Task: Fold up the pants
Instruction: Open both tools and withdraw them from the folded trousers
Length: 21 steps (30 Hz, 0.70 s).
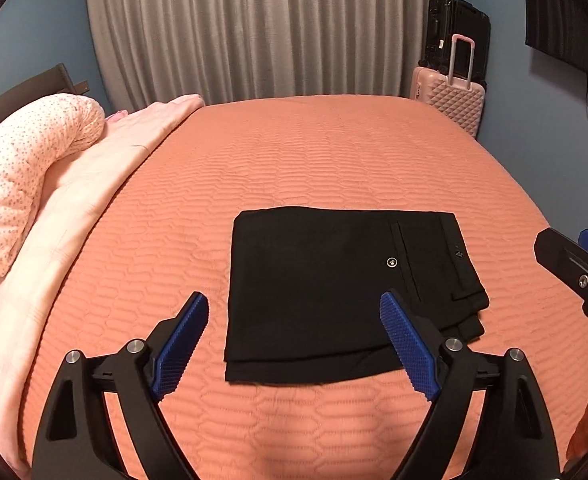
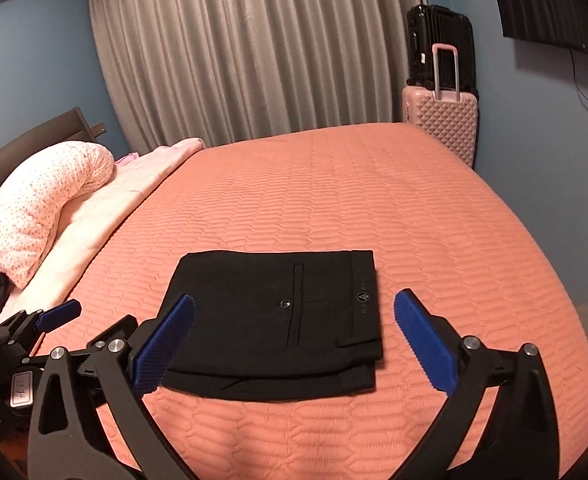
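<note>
The black pants (image 1: 334,292) lie folded into a flat rectangle on the orange bedspread (image 1: 314,160), waistband and button pocket to the right; they also show in the right wrist view (image 2: 278,324). My left gripper (image 1: 294,304) is open and empty, held above the near edge of the pants. My right gripper (image 2: 294,306) is open and empty, also above the near edge. The right gripper shows at the right edge of the left wrist view (image 1: 574,264). The left gripper shows at the left in the right wrist view (image 2: 54,316).
A dotted pink pillow (image 1: 26,172) and a pale pink blanket (image 1: 94,184) lie along the bed's left side. A pink suitcase (image 1: 452,100) and a black suitcase (image 1: 458,28) stand beyond the far right corner. Grey curtains (image 1: 262,28) hang behind.
</note>
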{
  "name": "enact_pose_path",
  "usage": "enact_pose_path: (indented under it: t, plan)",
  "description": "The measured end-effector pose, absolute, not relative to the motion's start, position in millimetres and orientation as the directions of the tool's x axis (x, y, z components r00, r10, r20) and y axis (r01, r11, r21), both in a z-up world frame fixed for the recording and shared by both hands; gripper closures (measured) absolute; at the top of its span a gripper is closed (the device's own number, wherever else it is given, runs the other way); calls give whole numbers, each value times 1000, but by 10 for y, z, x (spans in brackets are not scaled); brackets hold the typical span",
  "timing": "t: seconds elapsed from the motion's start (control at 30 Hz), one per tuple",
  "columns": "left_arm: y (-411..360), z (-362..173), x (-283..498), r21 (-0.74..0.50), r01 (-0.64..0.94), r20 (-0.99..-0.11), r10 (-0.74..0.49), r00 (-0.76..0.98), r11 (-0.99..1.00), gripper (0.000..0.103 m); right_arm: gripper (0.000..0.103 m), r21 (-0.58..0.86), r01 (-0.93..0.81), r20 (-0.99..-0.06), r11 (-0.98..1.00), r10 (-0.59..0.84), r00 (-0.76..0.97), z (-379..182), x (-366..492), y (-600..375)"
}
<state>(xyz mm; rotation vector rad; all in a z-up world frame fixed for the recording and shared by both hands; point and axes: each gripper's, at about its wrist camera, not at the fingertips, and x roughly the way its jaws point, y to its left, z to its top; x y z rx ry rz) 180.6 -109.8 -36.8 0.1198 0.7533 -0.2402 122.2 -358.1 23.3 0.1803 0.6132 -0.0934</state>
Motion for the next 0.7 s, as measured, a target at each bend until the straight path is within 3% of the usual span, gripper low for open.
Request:
enact_pose_path:
  t: [0.5, 0.7]
  plan:
    - [-817, -341, 1626, 46, 168, -716, -85, 693, 985, 17, 5, 137, 155, -580, 978, -48, 813, 341, 1140, -3399]
    - [-725, -369, 1605, 57, 162, -720, -72, 691, 985, 17, 5, 67, 160, -581, 985, -92, 809, 312, 1111, -3346]
